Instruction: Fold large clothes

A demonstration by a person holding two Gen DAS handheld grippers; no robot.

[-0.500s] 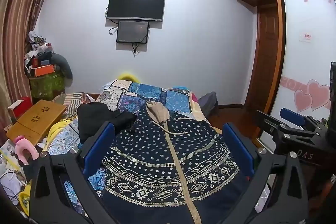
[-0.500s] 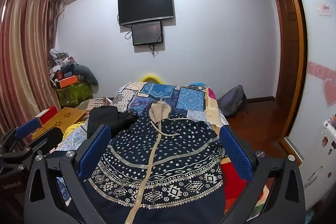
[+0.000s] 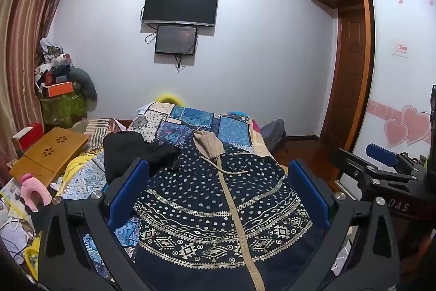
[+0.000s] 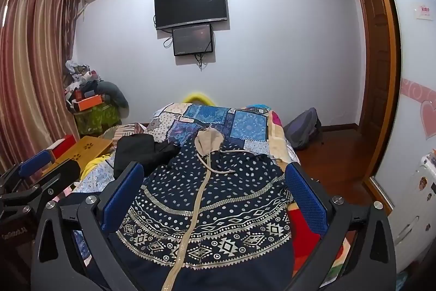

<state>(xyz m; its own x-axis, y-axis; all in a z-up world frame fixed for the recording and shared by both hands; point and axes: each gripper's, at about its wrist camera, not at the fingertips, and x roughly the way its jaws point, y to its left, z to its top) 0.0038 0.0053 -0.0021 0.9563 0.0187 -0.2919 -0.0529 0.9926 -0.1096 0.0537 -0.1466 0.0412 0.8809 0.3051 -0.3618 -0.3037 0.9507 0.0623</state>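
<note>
The navy patterned hooded garment [image 3: 218,209] lies spread flat, zip up, along the bed [image 3: 190,119] with its beige hood [image 3: 208,142] toward the far edge, a black garment [image 3: 130,152] touching its left side, while left tongs [image 3: 218,198] and right tongs [image 4: 212,198] hover above it, both spread wide and empty.

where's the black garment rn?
In both wrist views, the crumpled black cloth garment lies on the patchwork bed cover, left of the navy patterned hooded zip garment, beside the wooden lap desk.
</note>
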